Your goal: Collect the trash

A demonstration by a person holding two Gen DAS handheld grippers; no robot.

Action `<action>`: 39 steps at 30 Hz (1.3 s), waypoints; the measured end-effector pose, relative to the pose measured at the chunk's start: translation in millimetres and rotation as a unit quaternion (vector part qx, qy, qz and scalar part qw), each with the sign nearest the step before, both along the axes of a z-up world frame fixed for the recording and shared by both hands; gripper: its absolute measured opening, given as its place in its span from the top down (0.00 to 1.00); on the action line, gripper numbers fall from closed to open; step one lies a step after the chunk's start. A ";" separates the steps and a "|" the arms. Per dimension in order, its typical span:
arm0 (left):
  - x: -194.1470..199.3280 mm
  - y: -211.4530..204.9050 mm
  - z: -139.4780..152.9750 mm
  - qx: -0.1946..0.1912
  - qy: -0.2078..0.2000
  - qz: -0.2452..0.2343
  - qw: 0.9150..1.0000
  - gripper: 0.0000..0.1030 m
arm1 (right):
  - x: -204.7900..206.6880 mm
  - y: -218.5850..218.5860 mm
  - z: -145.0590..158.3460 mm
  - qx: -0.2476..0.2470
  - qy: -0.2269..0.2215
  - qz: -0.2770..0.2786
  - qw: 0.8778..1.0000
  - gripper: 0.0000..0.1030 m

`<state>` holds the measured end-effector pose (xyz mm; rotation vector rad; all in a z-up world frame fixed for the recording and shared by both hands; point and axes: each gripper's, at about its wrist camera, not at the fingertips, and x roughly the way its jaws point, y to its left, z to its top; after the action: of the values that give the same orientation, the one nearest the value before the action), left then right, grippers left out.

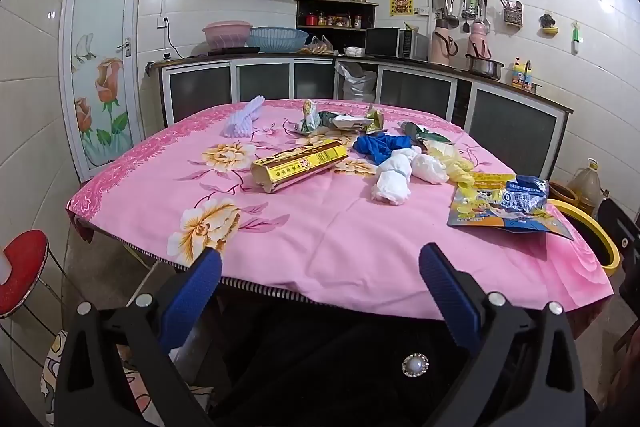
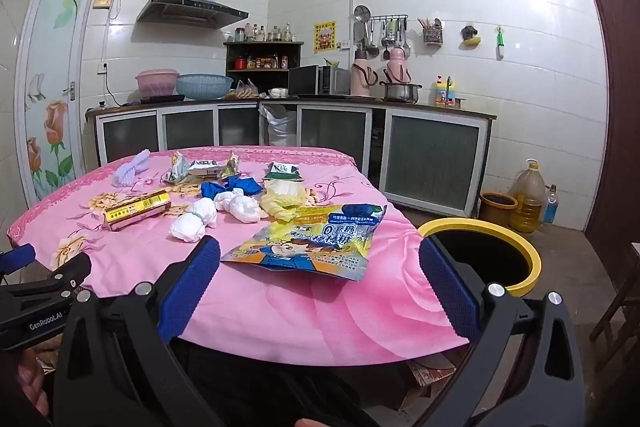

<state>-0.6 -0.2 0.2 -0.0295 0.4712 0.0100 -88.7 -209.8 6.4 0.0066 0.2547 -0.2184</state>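
Observation:
Trash lies scattered on a table under a pink flowered cloth. A yellow box lies left of centre. White crumpled tissues, a blue rag and a yellow-blue snack bag lie to its right, with several wrappers behind. A yellow-rimmed black bin stands right of the table. My left gripper is open at the near table edge, empty. My right gripper is open, just short of the snack bag.
A white-lilac cloth bundle lies at the far left of the table. A red stool stands at the left. Kitchen cabinets line the back walls. An oil jug and a pot stand on the floor beyond the bin.

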 end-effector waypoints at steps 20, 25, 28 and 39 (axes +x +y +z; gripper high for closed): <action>0.9 -2.9 -0.3 -0.001 0.006 0.001 1.000 0.07 | -0.3 -0.5 -0.3 0.001 0.001 0.000 1.000 0.07; 1.0 -0.8 -1.5 -0.002 0.005 0.000 1.000 0.07 | -0.3 -0.8 -0.2 0.002 0.001 0.000 1.000 0.07; 0.6 -0.7 -1.4 -0.001 0.005 0.000 1.000 0.07 | -0.2 -0.9 -0.2 0.002 0.001 0.000 1.000 0.07; 0.2 -0.6 -1.1 0.000 0.003 -0.001 1.000 0.07 | -0.7 -0.8 -0.4 0.003 0.001 0.000 1.000 0.07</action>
<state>-0.4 -0.8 -0.9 -0.0300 0.4779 0.0086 -89.4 -210.5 6.0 0.0118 0.2578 -0.2180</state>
